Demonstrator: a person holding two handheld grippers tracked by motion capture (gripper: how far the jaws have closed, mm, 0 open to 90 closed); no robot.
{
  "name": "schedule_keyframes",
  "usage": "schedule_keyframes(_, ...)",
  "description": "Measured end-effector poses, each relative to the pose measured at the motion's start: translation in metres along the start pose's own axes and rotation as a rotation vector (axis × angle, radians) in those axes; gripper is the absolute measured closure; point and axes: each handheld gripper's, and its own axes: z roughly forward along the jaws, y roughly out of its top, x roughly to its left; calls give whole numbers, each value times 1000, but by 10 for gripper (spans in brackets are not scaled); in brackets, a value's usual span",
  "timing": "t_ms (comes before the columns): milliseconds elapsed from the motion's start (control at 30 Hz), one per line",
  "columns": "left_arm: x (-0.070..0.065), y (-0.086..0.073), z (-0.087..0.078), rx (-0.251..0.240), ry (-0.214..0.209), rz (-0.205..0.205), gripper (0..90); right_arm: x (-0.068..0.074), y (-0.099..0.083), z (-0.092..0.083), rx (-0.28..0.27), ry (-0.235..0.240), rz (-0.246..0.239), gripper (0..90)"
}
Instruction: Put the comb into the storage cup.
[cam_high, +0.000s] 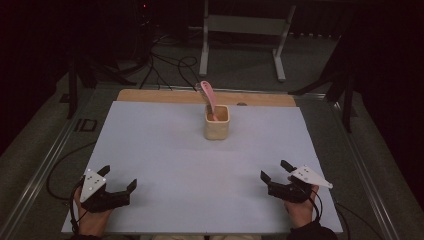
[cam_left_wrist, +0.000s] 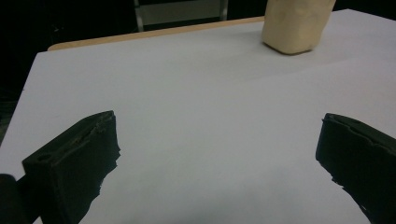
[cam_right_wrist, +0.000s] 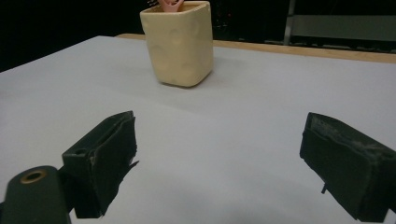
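**Cup with spoon, both grippers idle**

Item: cream cup (cam_high: 217, 123), upright at 12 o'clock on the white table (cam_high: 165, 150), near the far edge. Contents: pink spoon (cam_high: 208, 98), handle leaning toward 11 o'clock. Left gripper (cam_high: 119, 186) at 7 o'clock, jaws wide, empty. Right gripper (cam_high: 273, 171) at 5 o'clock, jaws wide, empty. Both well apart from the cup. Risk: pulling the leaning spoon sideways could probably tip the cup.

The cup (cam_left_wrist: 298, 25) is cut off at the top edge — the pink spoon (cam_right_wrist: 170, 4) inside it likewise, only its base showing.
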Motion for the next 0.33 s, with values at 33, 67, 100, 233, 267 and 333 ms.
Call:
schedule_keyframes(33, 0, 0, -1, 0, 2, -3, 0, 0, 0, 0, 1, 1, 1, 106)
schedule_keyframes(67, 1, 0, -1, 0, 3, -4, 0, -1, 0, 0, 1, 1, 3, 106)
schedule_keyframes(100, 2, 0, -1, -1, 7, -6, 0, -1, 0, 0, 1, -1, 5, 106)
schedule_keyframes(233, 2, -1, -1, -3, 13, -10, 0, -1, -1, 2, 7, -3, 6, 106)
schedule_keyframes(267, 3, -1, -1, -4, 13, -12, 0, -2, -1, 3, 9, -3, 4, 106)
schedule_keyframes(333, 3, -1, -1, -6, 15, -15, 0, -2, -2, 4, 15, -1, 8, 106)
